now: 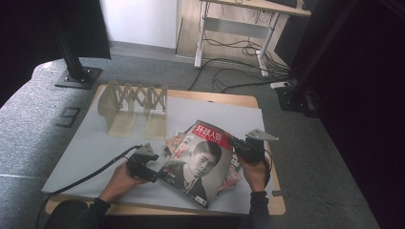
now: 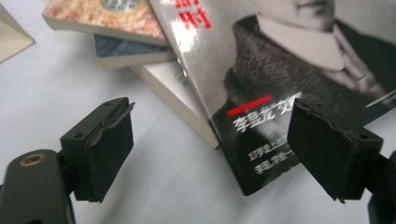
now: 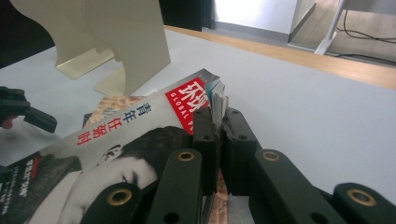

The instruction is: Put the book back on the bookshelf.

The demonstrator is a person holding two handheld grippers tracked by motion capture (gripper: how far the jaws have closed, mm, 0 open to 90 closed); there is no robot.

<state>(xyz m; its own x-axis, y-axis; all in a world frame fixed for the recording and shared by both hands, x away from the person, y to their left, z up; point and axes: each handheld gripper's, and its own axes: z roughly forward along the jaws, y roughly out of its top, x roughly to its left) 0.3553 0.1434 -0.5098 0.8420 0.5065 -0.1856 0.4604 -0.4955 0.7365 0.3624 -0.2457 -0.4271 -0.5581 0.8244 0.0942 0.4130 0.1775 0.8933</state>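
The right gripper [image 3: 219, 126] has its fingers clamped on the magazine's [image 1: 198, 160] edge, lifting it off stacked books [image 2: 140, 46]. The left gripper [image 2: 210, 144] has fingers wide, straddling the magazine's lower corner untouched.

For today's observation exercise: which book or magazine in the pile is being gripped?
The top magazine with the portrait cover, clamped at its edge by the right gripper; the books beneath lie untouched.

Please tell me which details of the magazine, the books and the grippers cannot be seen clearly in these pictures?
- Books under the magazine: their titles, in the left gripper view cut off by the top edge and covered by the magazine.
- Right gripper: its pads, in the right gripper view hidden, clamped on the magazine's edge.
- Small cover text, high view: too small.
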